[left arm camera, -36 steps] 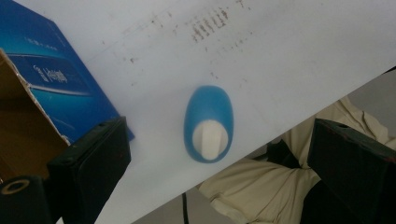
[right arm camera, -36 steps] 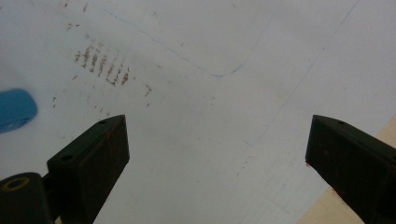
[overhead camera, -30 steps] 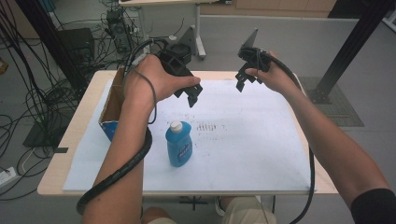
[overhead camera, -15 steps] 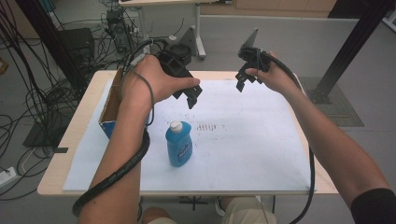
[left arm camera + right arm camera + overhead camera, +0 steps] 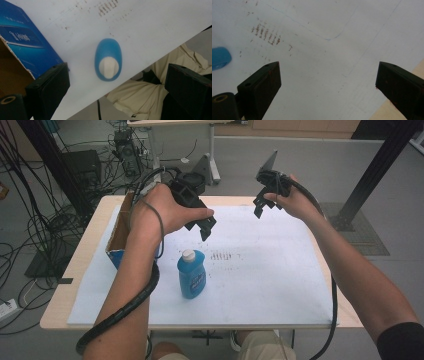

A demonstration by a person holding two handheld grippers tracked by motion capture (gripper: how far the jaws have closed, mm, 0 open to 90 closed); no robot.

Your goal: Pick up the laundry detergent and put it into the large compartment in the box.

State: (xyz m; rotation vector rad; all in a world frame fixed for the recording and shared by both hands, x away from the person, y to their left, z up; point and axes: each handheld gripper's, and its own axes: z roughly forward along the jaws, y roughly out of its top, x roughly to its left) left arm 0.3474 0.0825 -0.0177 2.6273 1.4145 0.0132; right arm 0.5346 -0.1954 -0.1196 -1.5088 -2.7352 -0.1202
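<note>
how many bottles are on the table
1: a blue bottle with a white cap, upright on the white sheet, beside the open cardboard box. The box interior is partly hidden, so more could be inside.

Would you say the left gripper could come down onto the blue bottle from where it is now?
Probably yes. The left gripper hangs above the blue bottle with its jaws open, and its own view looks almost straight down on the white cap between them. The cardboard box stands off to the side, apart from the bottle.
</note>
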